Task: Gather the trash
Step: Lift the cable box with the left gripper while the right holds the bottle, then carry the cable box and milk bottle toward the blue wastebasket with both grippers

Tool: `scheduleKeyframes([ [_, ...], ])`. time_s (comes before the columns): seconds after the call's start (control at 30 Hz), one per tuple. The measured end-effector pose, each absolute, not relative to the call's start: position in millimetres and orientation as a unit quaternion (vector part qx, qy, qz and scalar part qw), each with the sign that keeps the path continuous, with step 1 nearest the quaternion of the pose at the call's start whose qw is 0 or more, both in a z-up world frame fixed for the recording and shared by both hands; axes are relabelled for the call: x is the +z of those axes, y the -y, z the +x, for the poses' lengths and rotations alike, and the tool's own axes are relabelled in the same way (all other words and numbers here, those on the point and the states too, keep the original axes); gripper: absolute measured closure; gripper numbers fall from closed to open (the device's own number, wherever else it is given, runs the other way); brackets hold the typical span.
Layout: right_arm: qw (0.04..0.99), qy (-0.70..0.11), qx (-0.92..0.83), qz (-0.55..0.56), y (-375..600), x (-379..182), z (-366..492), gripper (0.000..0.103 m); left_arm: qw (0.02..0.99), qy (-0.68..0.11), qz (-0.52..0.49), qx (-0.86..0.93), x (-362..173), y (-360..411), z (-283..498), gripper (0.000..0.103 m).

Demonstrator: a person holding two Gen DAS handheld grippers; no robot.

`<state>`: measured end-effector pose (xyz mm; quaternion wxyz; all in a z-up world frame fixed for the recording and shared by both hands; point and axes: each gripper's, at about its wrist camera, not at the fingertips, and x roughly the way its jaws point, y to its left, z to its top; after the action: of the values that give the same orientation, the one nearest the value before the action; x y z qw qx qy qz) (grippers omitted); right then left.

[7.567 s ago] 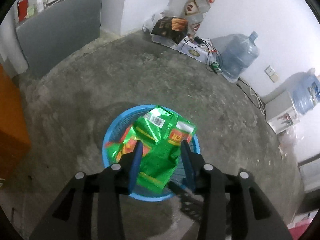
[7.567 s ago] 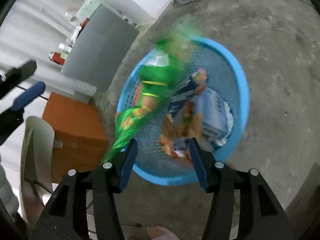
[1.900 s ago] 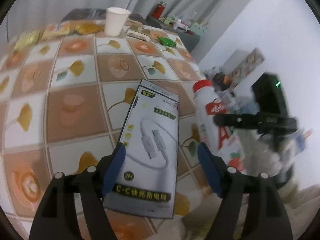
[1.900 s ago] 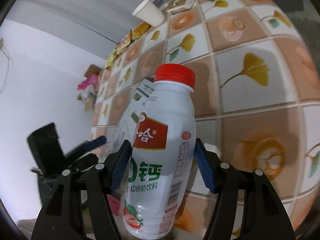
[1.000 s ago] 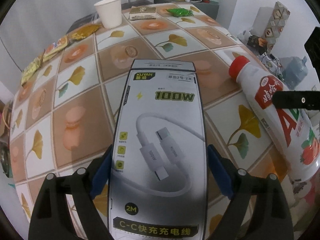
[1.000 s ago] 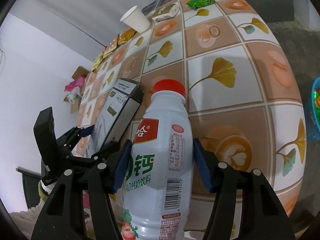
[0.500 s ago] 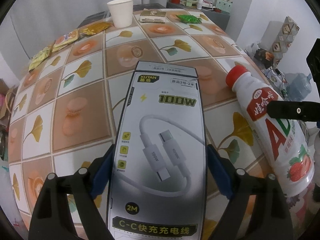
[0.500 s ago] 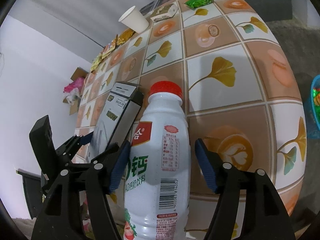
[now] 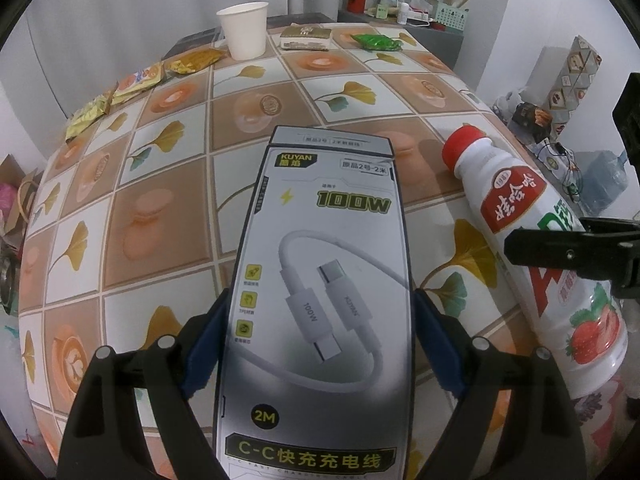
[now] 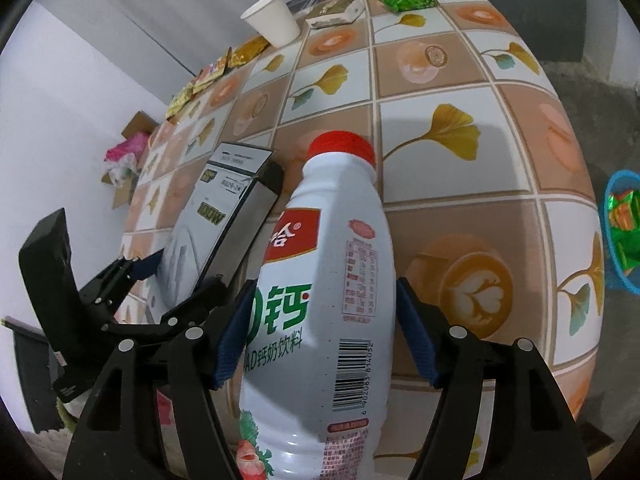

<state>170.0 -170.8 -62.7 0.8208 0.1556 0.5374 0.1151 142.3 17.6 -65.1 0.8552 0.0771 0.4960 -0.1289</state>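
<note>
- Two grippers work at the near edge of the tiled table (image 9: 168, 168), each with a piece of trash between its blue pads.
- Left gripper (image 9: 320, 344): its pads pinch the long sides of the grey cable box (image 9: 320, 280), which tilts up off the table toward the camera.
- Right gripper (image 10: 320, 332): its jaws have just been opening, with the white bottle (image 10: 332, 280) between them. The left pad touches the bottle's side; whether the right pad does, I cannot tell.
- The bottle has a red cap (image 10: 342, 146) pointing away over the table and sits just right of the box, apart from it.
- Further back on the table: a paper cup (image 9: 243, 30) standing upright, a small flat carton (image 9: 306, 37) beside it, a green wrapper (image 9: 376, 42) to the right, and yellow snack packets (image 9: 132, 84) strung along the left edge.
- Off the table's right side, on the floor, the blue basket (image 10: 610, 200) shows part of its rim, with green wrappers inside.
</note>
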Motion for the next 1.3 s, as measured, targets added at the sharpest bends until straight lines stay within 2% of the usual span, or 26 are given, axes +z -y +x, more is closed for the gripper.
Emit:
scheduleKeyframes([
  [0.43, 0.823, -0.536, 0.111, 0.156, 169.4, -61.1, 167.9, 0.045, 0.858, -0.491, 0.08, -0.127, -64.1, -15.8, 139.5, 0.019],
  [1.3, 0.829, -0.523, 0.11, 0.166, 174.2, -55.7, 161.5, 0.046, 0.867, -0.475, 0.081, -0.122, -56.7, -14.9, 134.7, 0.019],
])
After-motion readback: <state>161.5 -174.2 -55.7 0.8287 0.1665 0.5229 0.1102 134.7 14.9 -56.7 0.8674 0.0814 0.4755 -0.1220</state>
